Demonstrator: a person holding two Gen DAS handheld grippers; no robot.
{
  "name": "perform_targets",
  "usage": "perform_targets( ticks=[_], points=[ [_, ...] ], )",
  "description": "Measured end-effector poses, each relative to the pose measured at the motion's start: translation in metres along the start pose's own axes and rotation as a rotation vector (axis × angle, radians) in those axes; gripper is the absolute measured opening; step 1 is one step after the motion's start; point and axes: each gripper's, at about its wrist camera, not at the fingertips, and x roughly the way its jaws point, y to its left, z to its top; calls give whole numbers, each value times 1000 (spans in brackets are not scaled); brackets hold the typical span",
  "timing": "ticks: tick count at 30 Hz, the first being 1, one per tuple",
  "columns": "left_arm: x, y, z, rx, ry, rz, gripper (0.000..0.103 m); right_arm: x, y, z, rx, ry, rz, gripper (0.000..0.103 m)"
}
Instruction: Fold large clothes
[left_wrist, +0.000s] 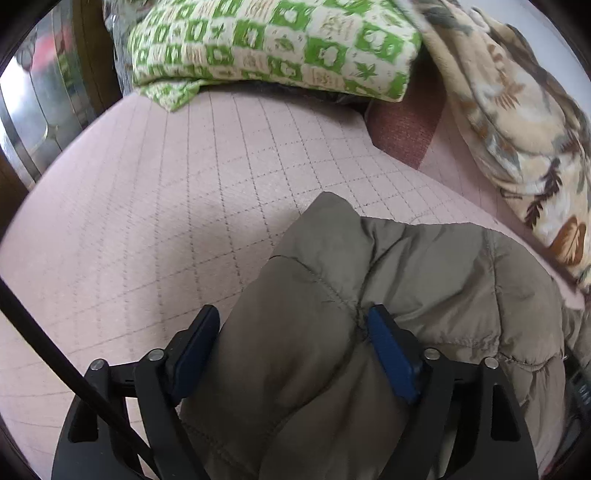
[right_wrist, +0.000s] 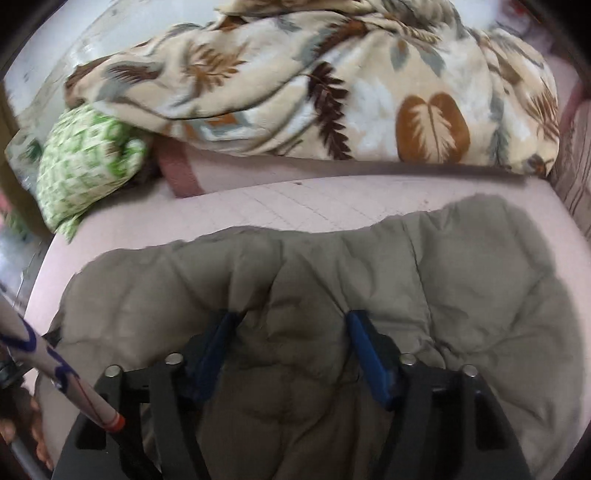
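The left gripper (left_wrist: 291, 332) is pointing down at a pink quilted bed cover (left_wrist: 155, 206), and its two blue pads (left_wrist: 195, 350) are standing wide with a thick fold of the puffy olive jacket (left_wrist: 406, 266) bulging up between them; both pads are touching the fabric, so it is holding the jacket. Far ahead of it a green and white checked pillow (left_wrist: 273, 44) is lying, and off to its right a cream blanket with brown leaves (left_wrist: 524, 122) is piled up. The right gripper (right_wrist: 291, 325) is also sitting on the jacket (right_wrist: 461, 280), which is spreading out ahead of it and to both sides. Its jaws are fairly wide, pressing into a puffy bunch of the jacket. Beyond it the leaf blanket (right_wrist: 332, 81) is lying.
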Motion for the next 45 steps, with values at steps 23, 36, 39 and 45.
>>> perform_targets(
  ticks=[23, 36, 39, 45],
  points=[
    [-81, 20, -73, 65, -63, -35, 83, -58, -101, -51, 114, -77, -147, 85],
    [-174, 33, -117, 159, -394, 117, 84, -99, -114, -81, 127, -171, -198, 89],
    [-173, 37, -125, 152, -367, 89, 84, -81, -129, -90, 133, -146, -157, 94],
    [-182, 35, -143, 174, -372, 85, 84, -69, -133, -79, 164, -91, -159, 96]
  ],
)
